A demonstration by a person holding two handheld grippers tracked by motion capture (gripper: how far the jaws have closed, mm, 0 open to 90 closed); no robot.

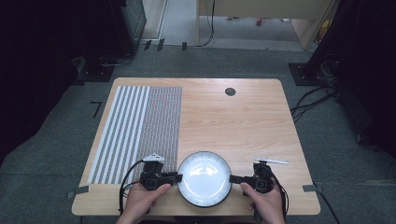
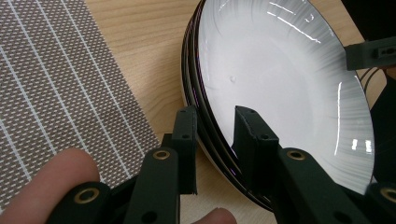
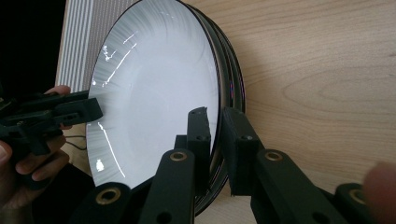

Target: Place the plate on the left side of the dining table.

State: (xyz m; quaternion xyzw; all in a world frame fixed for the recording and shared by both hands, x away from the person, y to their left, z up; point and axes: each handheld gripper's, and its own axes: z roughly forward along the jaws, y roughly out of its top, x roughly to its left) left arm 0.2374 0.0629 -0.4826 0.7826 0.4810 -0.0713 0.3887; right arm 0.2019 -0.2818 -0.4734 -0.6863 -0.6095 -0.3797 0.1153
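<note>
The white plate [image 1: 204, 178] sits between both tongs: left tongs [image 1: 176, 177] and right tongs [image 1: 233, 178] each pinch opposite rims.

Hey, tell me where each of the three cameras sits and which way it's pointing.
High view: above the person's side, looking forward and down on the table; both hands and tongs show at the bottom.
Left gripper view: rides the left tongs, looking along them across the plate, mat beside; fingertips show.
Right gripper view: rides the right tongs, looking back across the plate toward the left tongs and hand.
All share the plate, each tongs straddling its rim.
</note>
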